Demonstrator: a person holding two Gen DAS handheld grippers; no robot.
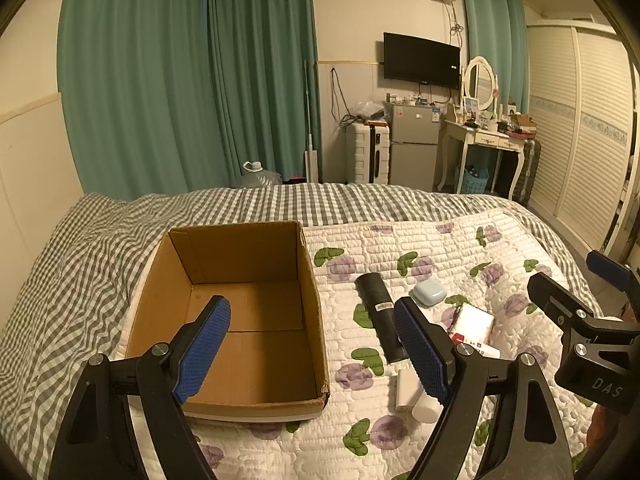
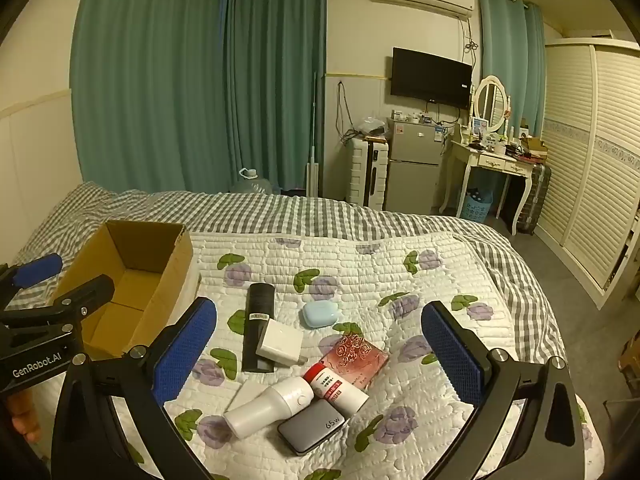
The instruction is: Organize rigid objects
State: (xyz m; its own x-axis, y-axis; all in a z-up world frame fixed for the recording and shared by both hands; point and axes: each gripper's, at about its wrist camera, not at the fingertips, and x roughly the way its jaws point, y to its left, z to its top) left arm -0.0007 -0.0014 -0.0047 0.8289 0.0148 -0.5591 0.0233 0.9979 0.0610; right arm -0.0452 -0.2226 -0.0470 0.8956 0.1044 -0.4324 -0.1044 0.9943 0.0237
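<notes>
From my left wrist camera, my left hand-held gripper (image 1: 312, 356) hangs over the bed (image 1: 400, 236) with its blue pads spread wide apart and nothing between them. The open cardboard box (image 1: 236, 248) sits at about 11 o'clock from the gap, its floor bare, and my left pad overlaps its inside. The black cylinder (image 1: 378, 308) lies on the flowered quilt at 1 o'clock, its near end passing behind my right pad. The pale blue case (image 1: 429, 293) rests just beyond it, further toward 1 o'clock. A pink packet (image 1: 474, 322) lies at 3 o'clock, beside that pad. My right hand-held gripper (image 1: 568, 280) shows at the far right edge.

From my right wrist camera, my right hand-held gripper (image 2: 320, 356) is likewise parted wide, holding nothing. The items cluster inside the gap. The black cylinder (image 2: 259, 320) lies at 11 o'clock with a white square charger (image 2: 280, 340) resting on its right side. The blue case (image 2: 319, 314) sits at 12 o'clock. The pink packet (image 2: 356, 358) lies at 3 o'clock, touching a red-capped white bottle (image 2: 338, 390) at 5 o'clock. A white bottle-shaped device (image 2: 270, 408) and a grey power bank (image 2: 310, 426) lie at 6 o'clock. The box (image 2: 132, 264) stands at 10 o'clock, outside my left pad, with my other hand-held gripper (image 2: 60, 276) in front of it.
</notes>
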